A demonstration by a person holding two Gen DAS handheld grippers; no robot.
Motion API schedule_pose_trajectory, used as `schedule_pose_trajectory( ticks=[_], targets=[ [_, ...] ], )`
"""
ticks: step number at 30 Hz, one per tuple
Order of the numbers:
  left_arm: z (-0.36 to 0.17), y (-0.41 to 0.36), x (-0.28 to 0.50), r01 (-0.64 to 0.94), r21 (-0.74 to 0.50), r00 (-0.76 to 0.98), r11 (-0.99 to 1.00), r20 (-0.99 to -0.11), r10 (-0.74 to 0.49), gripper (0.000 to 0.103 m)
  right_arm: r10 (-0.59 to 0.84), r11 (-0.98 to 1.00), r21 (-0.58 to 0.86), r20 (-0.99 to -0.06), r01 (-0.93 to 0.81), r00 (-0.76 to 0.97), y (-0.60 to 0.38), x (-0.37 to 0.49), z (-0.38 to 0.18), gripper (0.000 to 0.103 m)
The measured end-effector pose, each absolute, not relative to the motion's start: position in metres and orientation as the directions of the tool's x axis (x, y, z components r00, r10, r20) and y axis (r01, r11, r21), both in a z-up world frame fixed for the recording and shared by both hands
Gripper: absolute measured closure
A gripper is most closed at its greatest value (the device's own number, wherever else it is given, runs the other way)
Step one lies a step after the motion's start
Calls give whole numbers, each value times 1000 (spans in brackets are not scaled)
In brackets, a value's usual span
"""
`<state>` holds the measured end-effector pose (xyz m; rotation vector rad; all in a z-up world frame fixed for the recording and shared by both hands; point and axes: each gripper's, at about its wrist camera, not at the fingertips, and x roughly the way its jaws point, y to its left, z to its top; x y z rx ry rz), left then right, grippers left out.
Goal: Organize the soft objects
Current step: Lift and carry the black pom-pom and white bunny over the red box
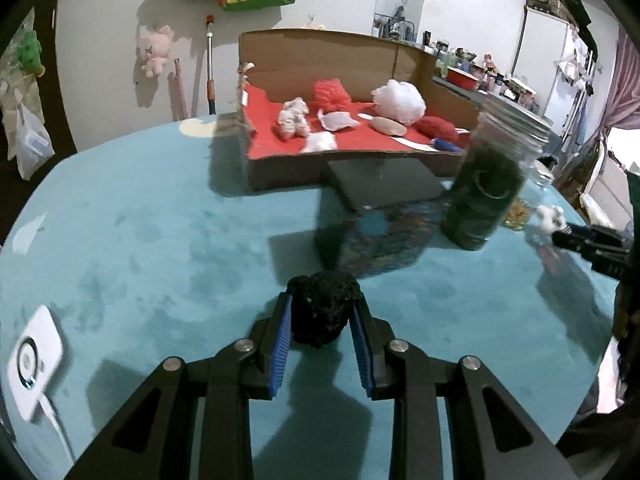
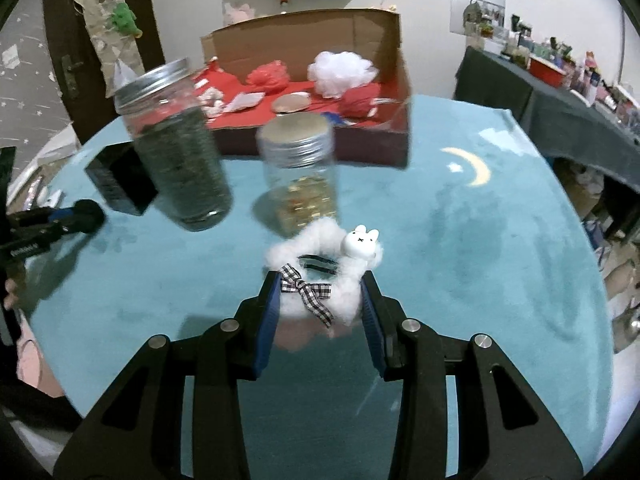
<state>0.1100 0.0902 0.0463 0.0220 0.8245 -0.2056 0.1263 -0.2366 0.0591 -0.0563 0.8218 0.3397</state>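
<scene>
Both views dim, indoor light, bluish cast. Heavy fisheye bend; black vignette at corners. Left view: green jar (image 1: 486,184) smeared by motion blur, box (image 1: 340,80) edges soft, dark shadows under box on table (image 1: 140,220) and below left tool (image 1: 322,312). Right view: both jars (image 2: 180,148) blurred, scrunchie (image 2: 324,272) fairly sharp in right tool (image 2: 320,300). Bright glare at curtain, far right.

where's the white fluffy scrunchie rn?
Right wrist view: white fluffy scrunchie sits between the right gripper fingers, just in front of the gold-filled jar.
</scene>
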Motion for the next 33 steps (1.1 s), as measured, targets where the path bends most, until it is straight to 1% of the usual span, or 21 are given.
schedule_pose_trajectory(
  ticks=[11,21,33],
  targets=[
    [49,107,145,288,43,672,957,-721,-169,72,194,922,-104,-708,-372,679,-241,157,61,66],
    [57,111,172,371,80,660,925,-724,-202,73,185,886,-183,-702,-425,688,-246,182,66,66],
    [89,92,195,468,148,668,871,-704,-239,72,189,822,-285,-679,-492,709,-232,202,91,66]
  ],
)
